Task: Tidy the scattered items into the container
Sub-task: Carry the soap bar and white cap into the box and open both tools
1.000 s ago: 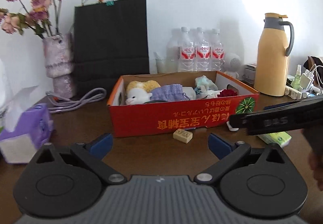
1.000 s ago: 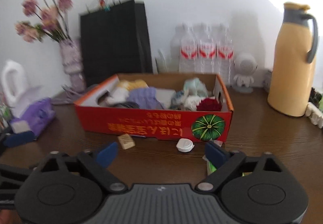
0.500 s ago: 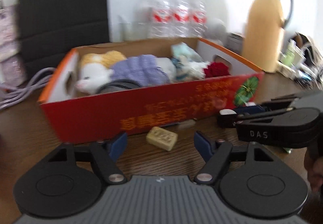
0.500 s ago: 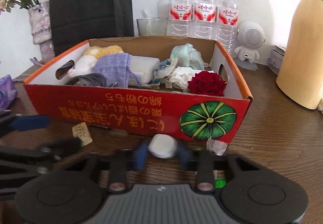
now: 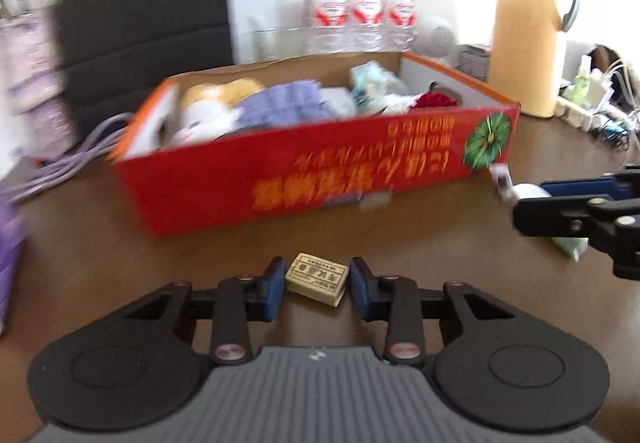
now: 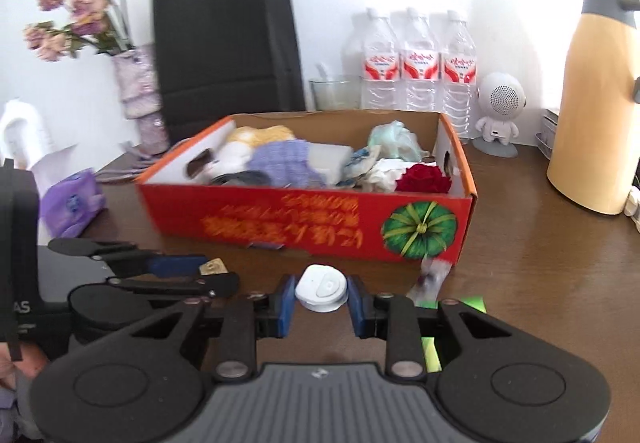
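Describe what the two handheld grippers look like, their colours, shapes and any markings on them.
Both match. The left gripper and the right gripper each have a ribbed grey body flanked by two round black discs, black linkage arms with silver rivets, and blue pads on the fingers. In the right wrist view, the side of the left gripper's black housing carries white lettering ending in "AS". No cables or sleeves can be made out.

Left wrist view is pretty smeared: the lettering on the red box (image 5: 320, 179) is unreadable and the stuff at the far left edge is just purple streaks. The green packet (image 5: 570, 245) at mid right is mostly hidden behind the right claw (image 5: 524, 199). In the right wrist view, the yellow jug (image 6: 596, 103) gets cut off by the right edge, and the tan block (image 6: 213, 267) only peeks out from the left claw (image 6: 208, 271).
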`<control>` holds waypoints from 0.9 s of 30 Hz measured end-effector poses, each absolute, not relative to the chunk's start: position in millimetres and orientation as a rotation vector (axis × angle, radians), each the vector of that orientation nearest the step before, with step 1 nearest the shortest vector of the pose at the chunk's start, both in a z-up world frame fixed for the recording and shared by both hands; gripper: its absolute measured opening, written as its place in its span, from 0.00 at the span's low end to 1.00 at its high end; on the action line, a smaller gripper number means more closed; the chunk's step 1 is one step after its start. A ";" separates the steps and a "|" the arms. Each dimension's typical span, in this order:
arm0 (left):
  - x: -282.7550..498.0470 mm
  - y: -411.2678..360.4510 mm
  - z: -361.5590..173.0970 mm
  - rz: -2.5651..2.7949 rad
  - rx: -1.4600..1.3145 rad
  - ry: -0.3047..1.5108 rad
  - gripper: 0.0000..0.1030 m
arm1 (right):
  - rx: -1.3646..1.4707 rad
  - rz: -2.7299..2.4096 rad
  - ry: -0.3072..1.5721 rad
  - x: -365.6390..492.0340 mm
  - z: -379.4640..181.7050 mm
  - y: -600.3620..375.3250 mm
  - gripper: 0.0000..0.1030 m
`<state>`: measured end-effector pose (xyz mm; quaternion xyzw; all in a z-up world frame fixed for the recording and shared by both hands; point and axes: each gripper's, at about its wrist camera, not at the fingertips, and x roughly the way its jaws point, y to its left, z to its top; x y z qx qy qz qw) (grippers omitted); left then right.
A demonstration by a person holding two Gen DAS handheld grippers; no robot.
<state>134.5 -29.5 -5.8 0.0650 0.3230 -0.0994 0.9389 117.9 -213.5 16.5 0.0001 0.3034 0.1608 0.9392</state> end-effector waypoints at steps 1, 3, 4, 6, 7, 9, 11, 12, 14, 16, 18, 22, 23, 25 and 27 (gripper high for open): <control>115.3 -26.5 -4.0 -0.185 0.117 0.657 0.34 | -0.015 0.341 0.613 104.3 16.5 -212.8 0.26; 75.7 -20.8 0.6 -0.160 0.086 0.646 0.34 | -0.029 0.367 0.612 77.4 14.3 -212.1 0.26; 54.8 -18.5 3.5 -0.136 0.070 0.632 0.34 | -0.033 0.380 0.621 65.1 11.8 -211.5 0.26; 18.7 -15.2 9.1 -0.090 0.031 0.602 0.34 | -0.042 0.394 0.624 40.8 6.8 -210.0 0.26; 1.3 -14.9 11.6 -0.071 0.017 0.575 0.34 | -0.048 0.401 0.622 29.1 4.5 -208.8 0.26; -30.4 -20.0 14.8 -0.026 0.045 0.472 0.34 | -0.051 0.408 0.607 7.8 3.0 -206.3 0.26; -52.2 -29.4 16.3 -0.009 0.123 0.384 0.34 | -0.037 0.415 0.579 -9.4 5.1 -204.5 0.26; -60.0 -32.6 18.9 -0.008 0.140 0.359 0.34 | -0.021 0.412 0.562 -16.1 7.5 -204.4 0.26; -72.8 -35.2 27.7 -0.001 0.121 0.316 0.34 | 0.000 0.404 0.529 -27.7 14.5 -204.8 0.26; -86.4 -38.6 36.3 0.013 0.105 0.266 0.34 | -0.019 0.385 0.466 -43.6 22.5 -203.3 0.26; -105.2 -41.4 41.7 0.029 0.091 0.176 0.34 | -0.058 0.343 0.380 -64.5 28.7 -200.8 0.26; -140.4 -42.8 50.9 0.005 0.071 0.002 0.35 | -0.128 0.277 0.093 -112.9 29.3 -200.3 0.26; -144.5 -43.2 53.9 0.004 0.074 -0.010 0.35 | -0.147 0.260 0.054 -120.0 27.5 -199.3 0.26; -145.0 -42.5 56.2 0.019 0.069 -0.013 0.35 | -0.136 0.256 0.066 -122.8 27.1 -199.4 0.26; -142.5 -39.3 57.9 0.029 0.052 -0.009 0.35 | -0.095 0.264 0.076 -122.0 29.0 -202.9 0.26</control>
